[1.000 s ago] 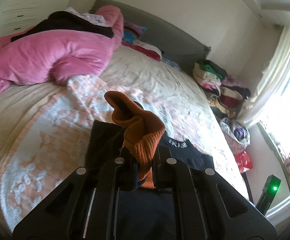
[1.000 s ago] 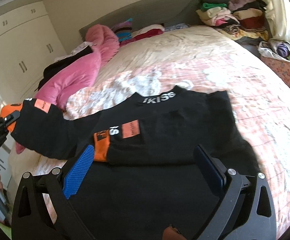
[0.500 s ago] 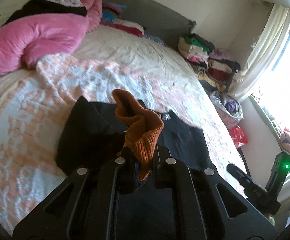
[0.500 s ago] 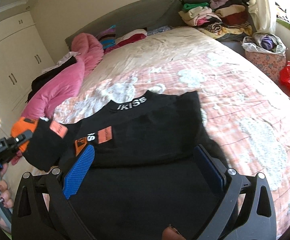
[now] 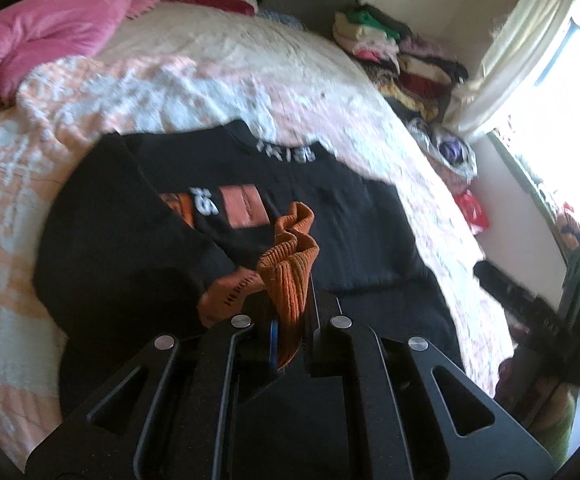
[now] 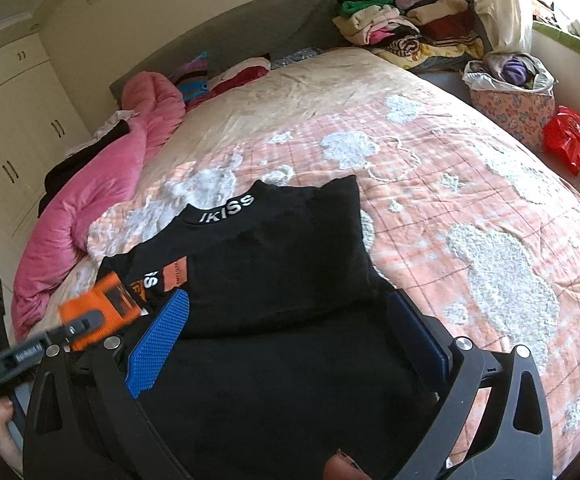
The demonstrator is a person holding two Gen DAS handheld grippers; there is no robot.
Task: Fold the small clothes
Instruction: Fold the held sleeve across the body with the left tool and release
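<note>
1. A black sweater (image 6: 274, 240) lay flat on the near part of a bed (image 6: 470, 200), on a peach-and-white floral blanket (image 6: 502, 264), its collar lettering (image 6: 226, 209) turned toward the far headboard (image 6: 250, 24).
2. The left gripper (image 5: 290, 320) was clamped tight on the sweater's ribbed orange cuff (image 5: 290, 256), which stood bunched above its jaws; the black sleeve (image 5: 122, 240) trailed off to the left, over the sweater's left side.
3. In the right wrist view, the same cuff (image 6: 98, 308) appeared at the sweater's near left corner, beside orange patches (image 6: 176, 276) on the other, already folded sleeve.
4. The right gripper (image 6: 290, 340) hung wide open over the near hem of the sweater, with nothing between its blue pads (image 6: 160, 340); whether they touched the cloth could not be told.
5. A pink comforter (image 6: 102, 200) was heaped along the far left side of the bed.
6. Stacked folded clothes (image 6: 406, 24) rose at the far right corner.
7. A floral bag (image 6: 510, 92) and a red plastic bag (image 6: 570, 136) sat on the floor to the right.
</note>
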